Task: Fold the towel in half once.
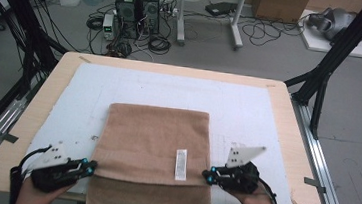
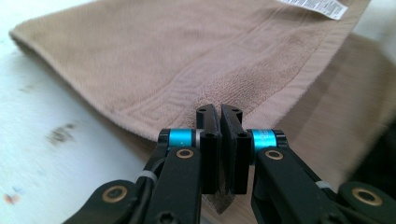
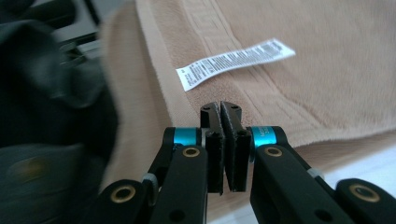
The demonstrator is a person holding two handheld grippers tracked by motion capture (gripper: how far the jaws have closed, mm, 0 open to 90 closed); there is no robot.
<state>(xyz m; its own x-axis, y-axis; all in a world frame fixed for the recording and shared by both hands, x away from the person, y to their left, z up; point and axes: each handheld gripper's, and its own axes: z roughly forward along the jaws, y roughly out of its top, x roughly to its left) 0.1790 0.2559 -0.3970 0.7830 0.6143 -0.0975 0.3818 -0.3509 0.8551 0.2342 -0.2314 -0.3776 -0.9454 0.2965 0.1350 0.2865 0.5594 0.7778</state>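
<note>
Across the near half of the table point(image 1: 288, 117), on its white mat point(image 1: 248, 113), lies the brown towel point(image 1: 155, 139), folded over on itself, with its lower layer hanging off the near edge toward the person. The towel's long axis runs from the near edge toward the far edge, and the folded-over top layer ends in a hem that crosses it from left to right. That hem is what the coming move turns on, as I judge it: each gripper grips one end of it, so the cloth stretches away from both sets of jaws toward the far edge, and neither hand is nearer than the other.

The left gripper point(image 1: 87, 166) sits at the hem's left corner, its jaws closed tight on the cloth, a tuft of which pokes out below the pads in the left gripper view. The right gripper point(image 1: 209, 176) holds the right corner, jaws together; the pinched cloth is harder to make out there, but a thin layer seems to lie between the pads.

The towel is plain tan terry with a woven key-pattern band along the hem. A white care label point(image 1: 181, 164) lies flat on top, near the right corner.
</note>
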